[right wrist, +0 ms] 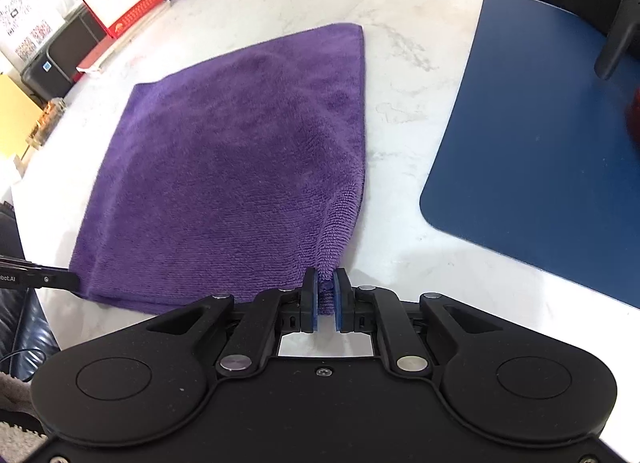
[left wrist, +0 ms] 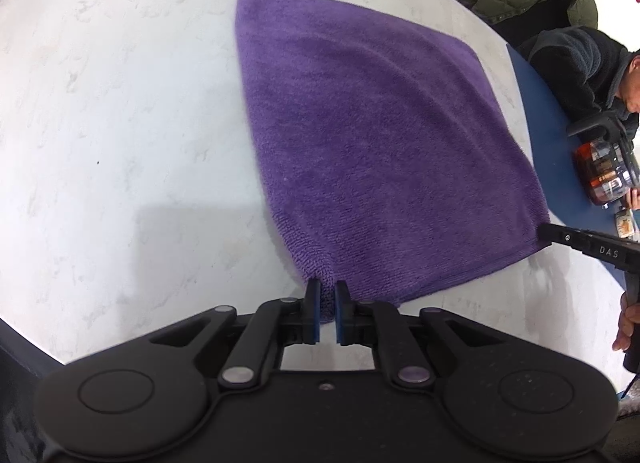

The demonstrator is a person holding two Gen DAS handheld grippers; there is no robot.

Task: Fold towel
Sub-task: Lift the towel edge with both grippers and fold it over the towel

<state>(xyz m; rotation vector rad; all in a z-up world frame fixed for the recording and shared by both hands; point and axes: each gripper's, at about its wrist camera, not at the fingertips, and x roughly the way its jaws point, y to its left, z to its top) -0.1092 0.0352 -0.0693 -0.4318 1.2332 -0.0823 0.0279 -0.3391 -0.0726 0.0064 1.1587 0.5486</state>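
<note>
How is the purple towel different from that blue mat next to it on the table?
The towel is purple and fuzzy; the mat is dark blue and smooth. The towel's near corners are pinched, one in the left tongs and one in the right tongs; no tongs hold the mat. The towel's near corners bunch up where gripped; the mat lies fully flat with a rounded corner. Both rest on the same white marble table.

Bright, even light with soft shadows on the marble table (left wrist: 120, 103); sharp centre, strong fisheye bending at edges.
</note>
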